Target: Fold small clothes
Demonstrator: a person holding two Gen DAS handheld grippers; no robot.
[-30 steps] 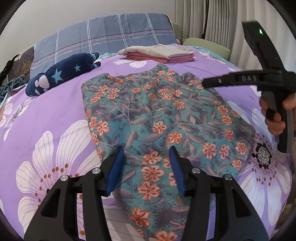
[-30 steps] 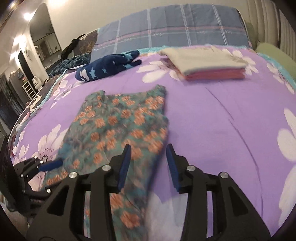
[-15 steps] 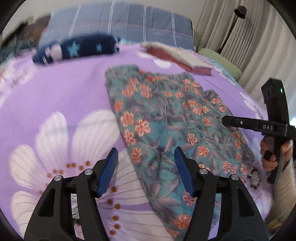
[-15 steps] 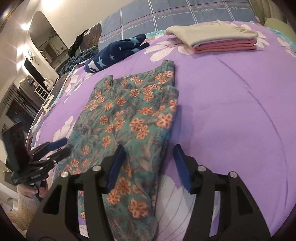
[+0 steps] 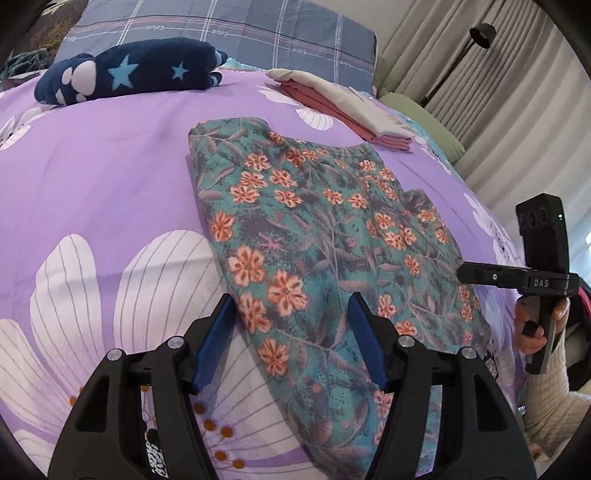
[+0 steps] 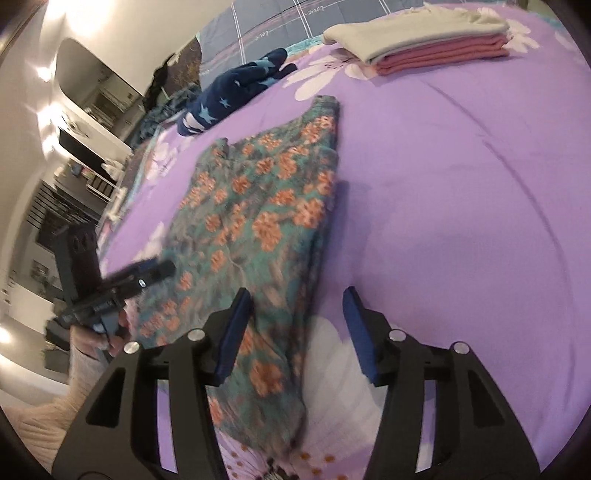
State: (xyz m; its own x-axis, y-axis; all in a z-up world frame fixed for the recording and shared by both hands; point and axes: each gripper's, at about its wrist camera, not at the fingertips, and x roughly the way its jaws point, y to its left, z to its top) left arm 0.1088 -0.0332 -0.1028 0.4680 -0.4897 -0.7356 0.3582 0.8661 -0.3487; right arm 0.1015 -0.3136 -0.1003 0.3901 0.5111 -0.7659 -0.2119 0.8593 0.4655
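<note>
A teal garment with orange flowers (image 5: 325, 236) lies flat, folded lengthwise, on the purple floral bedsheet (image 5: 92, 177); it also shows in the right wrist view (image 6: 258, 221). My left gripper (image 5: 290, 339) is open and empty, its jaws astride the garment's near left edge. My right gripper (image 6: 295, 328) is open and empty over the garment's near right edge. The right gripper shows in the left wrist view at the right (image 5: 535, 273). The left gripper shows in the right wrist view at the left (image 6: 110, 284).
A folded stack of cream and pink clothes (image 5: 343, 103) lies at the far right of the bed, also in the right wrist view (image 6: 428, 40). A navy star-print plush (image 5: 129, 70) and a blue plaid pillow (image 5: 229, 33) lie at the back. Curtains (image 5: 480, 92) hang at right.
Both grippers have dropped closer to the garment's near end and spread apart, left to the left edge, right to the right edge. The garment has not moved.
</note>
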